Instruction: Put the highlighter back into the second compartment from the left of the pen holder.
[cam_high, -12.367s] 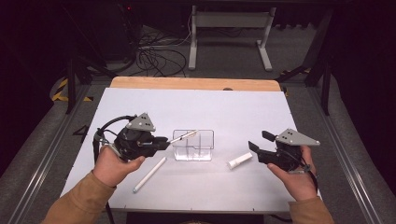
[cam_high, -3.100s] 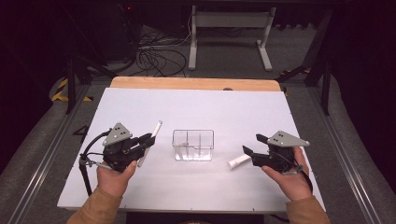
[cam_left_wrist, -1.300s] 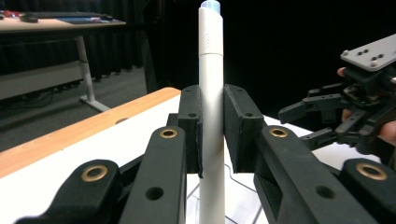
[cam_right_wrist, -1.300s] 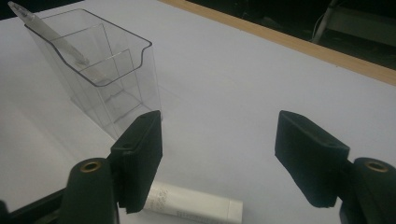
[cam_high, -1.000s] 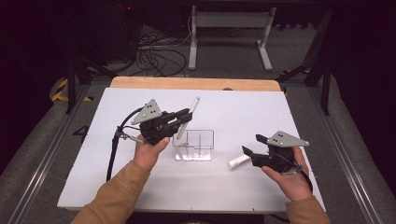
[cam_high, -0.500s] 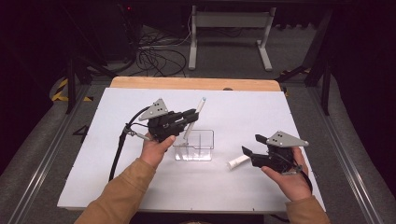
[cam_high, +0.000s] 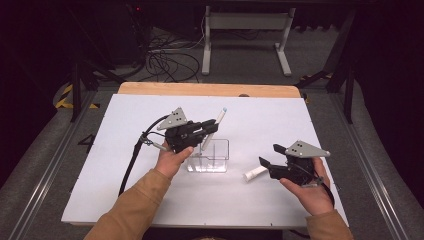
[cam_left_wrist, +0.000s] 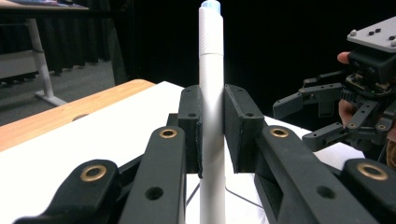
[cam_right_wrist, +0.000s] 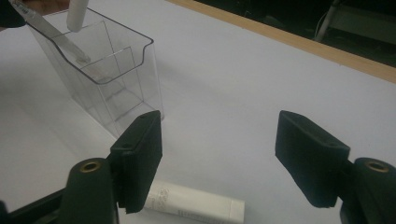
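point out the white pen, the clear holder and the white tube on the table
white pen (cam_left_wrist: 212, 116), left gripper view, the barrel between the left gripper's pads
clear holder (cam_high: 220, 156), high view, its right wall
white tube (cam_right_wrist: 196, 205), right gripper view, the middle of its body, lying on the table

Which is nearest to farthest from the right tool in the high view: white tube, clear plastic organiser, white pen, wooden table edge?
1. White tube: lying just left of the right tool.
2. Clear plastic organiser: farther left, mid-table.
3. White pen: clamped in the left tool, above the organiser.
4. Wooden table edge: far side.
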